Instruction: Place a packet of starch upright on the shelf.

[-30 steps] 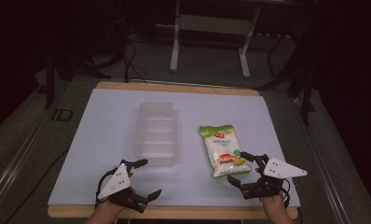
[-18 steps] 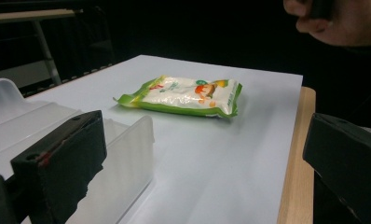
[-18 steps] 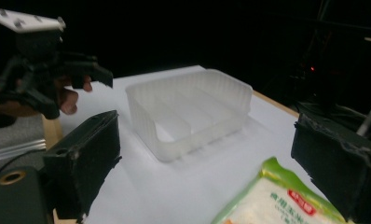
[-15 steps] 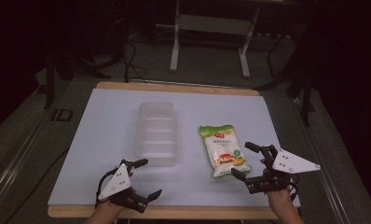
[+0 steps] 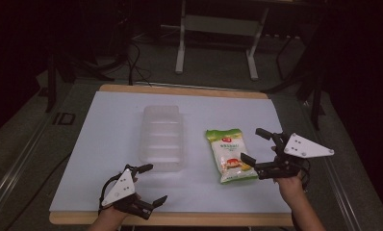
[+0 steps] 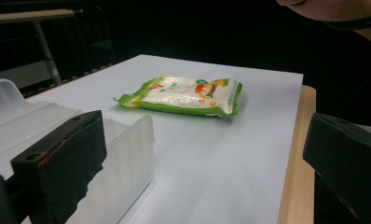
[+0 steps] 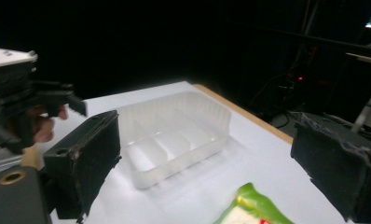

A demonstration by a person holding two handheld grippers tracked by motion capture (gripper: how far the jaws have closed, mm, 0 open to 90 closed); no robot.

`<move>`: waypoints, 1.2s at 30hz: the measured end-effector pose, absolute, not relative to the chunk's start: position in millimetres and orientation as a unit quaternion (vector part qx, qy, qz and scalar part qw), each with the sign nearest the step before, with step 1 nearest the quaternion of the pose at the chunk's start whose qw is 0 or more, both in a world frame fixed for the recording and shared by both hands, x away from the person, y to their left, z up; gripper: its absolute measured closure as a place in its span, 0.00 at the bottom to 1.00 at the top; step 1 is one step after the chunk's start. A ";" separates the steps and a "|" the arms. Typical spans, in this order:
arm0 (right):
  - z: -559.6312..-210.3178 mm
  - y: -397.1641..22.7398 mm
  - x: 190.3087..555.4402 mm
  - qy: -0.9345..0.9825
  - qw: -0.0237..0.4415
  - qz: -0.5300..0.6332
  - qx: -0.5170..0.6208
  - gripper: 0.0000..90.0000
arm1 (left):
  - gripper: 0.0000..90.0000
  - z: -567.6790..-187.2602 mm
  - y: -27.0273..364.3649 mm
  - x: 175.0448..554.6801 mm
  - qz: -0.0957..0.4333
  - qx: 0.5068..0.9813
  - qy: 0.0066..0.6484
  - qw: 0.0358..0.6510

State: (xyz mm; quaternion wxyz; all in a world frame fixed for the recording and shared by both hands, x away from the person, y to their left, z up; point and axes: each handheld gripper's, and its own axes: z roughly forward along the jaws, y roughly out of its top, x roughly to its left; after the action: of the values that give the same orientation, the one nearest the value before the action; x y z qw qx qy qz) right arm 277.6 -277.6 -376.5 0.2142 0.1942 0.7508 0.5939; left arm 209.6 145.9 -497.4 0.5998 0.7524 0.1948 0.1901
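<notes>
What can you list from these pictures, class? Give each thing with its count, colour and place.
snack packet: one, green and white, lying flat on the sheet, right of the tray
compartment tray: one, clear plastic, mid-sheet, empty
sheet: one, white, covering the table top
table: one, wooden edge showing around the sheet
metal stand: one, pale grey, on the floor beyond the table
left tongs: one, black, open, near front edge
right tongs: one, black, open, beside the packet
hands: two, at the bottom edge
</notes>
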 end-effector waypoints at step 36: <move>-418.6 -280.5 376.0 0.769 0.215 0.530 0.284 0.12 | 0.00 -497.9 146.0 210.1 0.187 0.754 0.194 0.600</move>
State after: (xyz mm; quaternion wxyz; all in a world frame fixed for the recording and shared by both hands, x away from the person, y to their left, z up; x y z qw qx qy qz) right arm 376.0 -280.5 -418.6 0.2152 0.2839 0.7693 0.5303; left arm 210.1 146.0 -497.9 0.5997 0.7536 0.1936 0.1868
